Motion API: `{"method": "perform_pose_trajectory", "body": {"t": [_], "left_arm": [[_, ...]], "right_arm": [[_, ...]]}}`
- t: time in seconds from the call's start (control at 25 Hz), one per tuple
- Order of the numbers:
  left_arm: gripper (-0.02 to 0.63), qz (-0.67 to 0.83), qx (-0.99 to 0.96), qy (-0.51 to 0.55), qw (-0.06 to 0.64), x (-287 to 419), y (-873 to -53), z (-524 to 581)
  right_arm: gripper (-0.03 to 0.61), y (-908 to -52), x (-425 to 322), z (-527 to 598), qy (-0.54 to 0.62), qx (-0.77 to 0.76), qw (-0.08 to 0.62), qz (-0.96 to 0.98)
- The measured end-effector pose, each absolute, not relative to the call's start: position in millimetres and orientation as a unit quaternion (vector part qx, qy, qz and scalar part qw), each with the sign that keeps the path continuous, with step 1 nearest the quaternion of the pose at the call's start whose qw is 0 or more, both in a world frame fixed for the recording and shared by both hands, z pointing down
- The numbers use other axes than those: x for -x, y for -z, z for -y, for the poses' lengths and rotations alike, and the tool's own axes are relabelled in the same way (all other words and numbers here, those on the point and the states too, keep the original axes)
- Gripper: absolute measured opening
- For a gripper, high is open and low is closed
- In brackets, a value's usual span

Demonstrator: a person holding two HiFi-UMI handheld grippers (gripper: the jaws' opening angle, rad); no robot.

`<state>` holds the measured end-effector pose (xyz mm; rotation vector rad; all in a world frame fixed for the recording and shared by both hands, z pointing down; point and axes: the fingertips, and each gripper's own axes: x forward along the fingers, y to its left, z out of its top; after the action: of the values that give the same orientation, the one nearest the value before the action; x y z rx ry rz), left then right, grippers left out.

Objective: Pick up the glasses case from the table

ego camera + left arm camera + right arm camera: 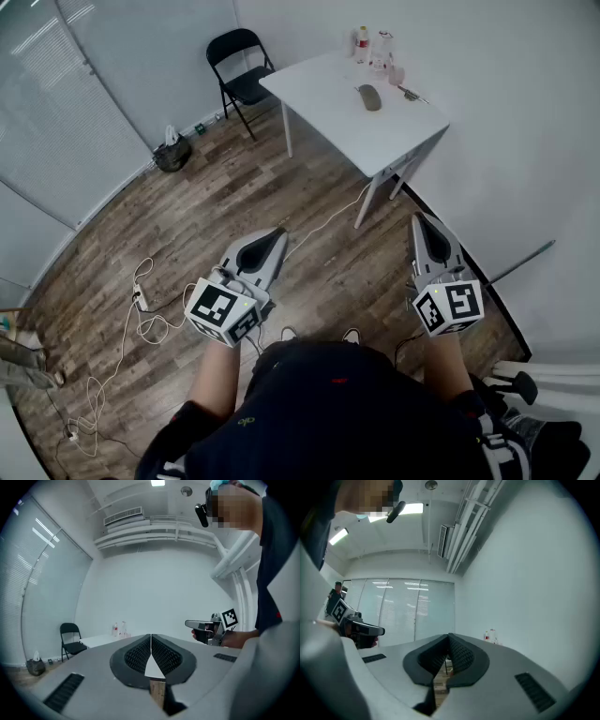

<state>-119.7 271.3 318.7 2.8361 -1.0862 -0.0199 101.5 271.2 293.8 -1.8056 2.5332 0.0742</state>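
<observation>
In the head view the glasses case [369, 97], a dark grey oval, lies on the white table [349, 117] far ahead, near its right side. My left gripper [278, 232] and right gripper [419, 217] are held level over the floor close to the person's body, well short of the table. Both have their jaws together with nothing between them. The left gripper view shows its shut tips [151, 637], with the table [101, 640] in the distance. In the right gripper view the shut tips [449, 637] point toward the wall. The case is not visible in either gripper view.
Bottles [362, 42], a clear jug [382, 47] and a pink cup [397, 74] stand at the table's far end. A black folding chair [240, 66] stands left of the table. A dark bin [172, 153] and white cables [141, 309] lie on the wood floor at left.
</observation>
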Motion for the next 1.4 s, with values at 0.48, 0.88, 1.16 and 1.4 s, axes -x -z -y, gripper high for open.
{"method": "perform_pose_trajectory", "body": {"t": [0.48, 0.88, 1.16, 1.4], "left_arm": [[0.023, 0.349, -0.935, -0.003, 0.058, 113.5, -326.1, -277.2], [0.023, 0.342, -0.938, -0.002, 0.059, 124.5, -325.5, -270.3], [0.023, 0.339, -0.938, 0.002, 0.068, 154.6, -334.6, -254.4], [0.023, 0.332, -0.941, -0.003, 0.069, 188.0, -344.6, -239.9]], "right_arm": [[0.021, -296.1, -99.7, -278.4, -0.024, 0.574, 0.022, -0.818], [0.021, -299.1, -89.1, -269.3, -0.009, 0.57, 0.045, -0.82], [0.022, -319.8, -50.3, -251.3, 0.008, 0.567, 0.019, -0.824], [0.022, -329.1, -12.3, -239.2, 0.02, 0.569, 0.012, -0.822]]}}
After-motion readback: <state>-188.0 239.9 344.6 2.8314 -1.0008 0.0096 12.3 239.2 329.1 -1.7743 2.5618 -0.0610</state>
